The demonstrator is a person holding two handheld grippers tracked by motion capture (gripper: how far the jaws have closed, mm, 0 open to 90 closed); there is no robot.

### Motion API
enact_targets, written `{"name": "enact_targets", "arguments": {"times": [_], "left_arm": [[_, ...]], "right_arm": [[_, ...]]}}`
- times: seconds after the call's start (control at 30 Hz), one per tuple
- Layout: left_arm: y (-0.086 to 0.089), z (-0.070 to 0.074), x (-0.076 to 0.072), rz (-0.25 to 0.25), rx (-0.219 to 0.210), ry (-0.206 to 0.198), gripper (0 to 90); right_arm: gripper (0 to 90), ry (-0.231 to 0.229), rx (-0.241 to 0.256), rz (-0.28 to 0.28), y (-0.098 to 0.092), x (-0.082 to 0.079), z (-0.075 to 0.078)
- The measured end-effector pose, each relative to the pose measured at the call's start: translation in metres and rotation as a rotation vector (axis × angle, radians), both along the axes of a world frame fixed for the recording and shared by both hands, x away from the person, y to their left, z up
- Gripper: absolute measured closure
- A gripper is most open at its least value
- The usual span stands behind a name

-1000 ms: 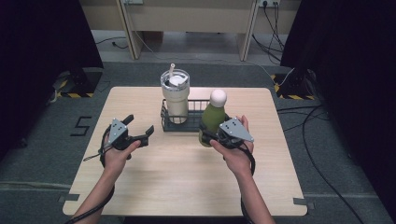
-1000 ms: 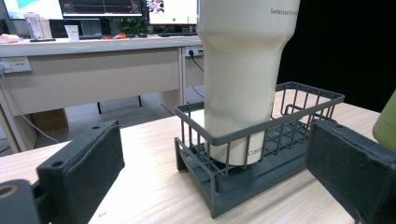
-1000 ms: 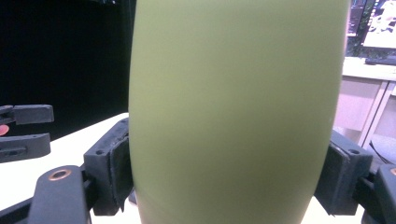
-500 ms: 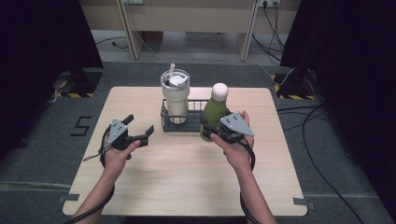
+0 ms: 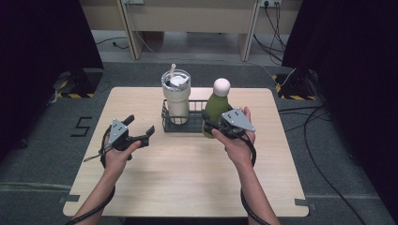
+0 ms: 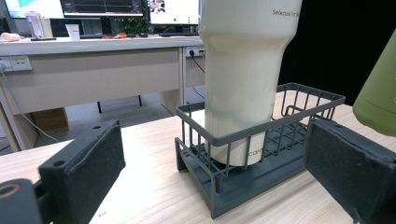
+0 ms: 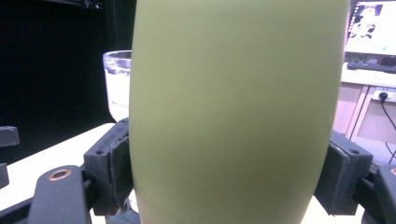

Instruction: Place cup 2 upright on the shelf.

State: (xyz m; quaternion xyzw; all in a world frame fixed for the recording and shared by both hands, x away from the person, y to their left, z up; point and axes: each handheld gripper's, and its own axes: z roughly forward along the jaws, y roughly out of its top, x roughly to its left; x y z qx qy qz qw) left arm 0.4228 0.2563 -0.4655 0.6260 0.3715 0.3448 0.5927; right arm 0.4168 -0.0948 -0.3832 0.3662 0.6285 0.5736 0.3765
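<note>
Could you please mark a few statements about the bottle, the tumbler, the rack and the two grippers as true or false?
1. The right gripper is clamped on the green bottle. True.
2. The cream tumbler lies flat on the table. False: it stands upright in the dark wire rack.
3. The left gripper is open and holds nothing. True.
4. The bottle's cap is black. False: it is a pale, rounded cap.

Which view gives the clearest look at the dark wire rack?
The left gripper view: the wire rack sits close up, bars and base plain, with the cream tumbler standing in its near end. The high view shows the rack smaller, partly behind the green bottle. In the right gripper view the bottle covers it.
</note>
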Motion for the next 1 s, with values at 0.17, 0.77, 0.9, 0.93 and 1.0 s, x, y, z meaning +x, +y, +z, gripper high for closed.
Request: {"name": "enact_targets", "arguments": {"times": [0.17, 0.77, 0.9, 0.93, 1.0], "left_arm": [[0.000, 0.000, 0.000, 0.001, -0.001, 0.002, 4.4], [0.001, 0.000, 0.000, 0.003, -0.003, 0.001, 4.6], [0.001, 0.000, 0.000, 0.004, -0.006, 0.001, 4.6], [0.001, 0.000, 0.000, 0.004, -0.006, 0.001, 4.6], [0.001, 0.000, 0.000, 0.003, -0.007, 0.001, 4.7]], "right_arm": [[21.1, -0.004, 0.001, -0.008, 0.000, 0.004, 0.003], [21.2, -0.019, 0.010, -0.021, 0.003, 0.015, 0.015], [21.1, -0.020, 0.012, -0.022, 0.004, 0.017, 0.017], [21.1, -0.018, 0.014, -0.024, 0.004, 0.018, 0.017], [21.2, -0.017, 0.014, -0.025, 0.005, 0.019, 0.017]]}}
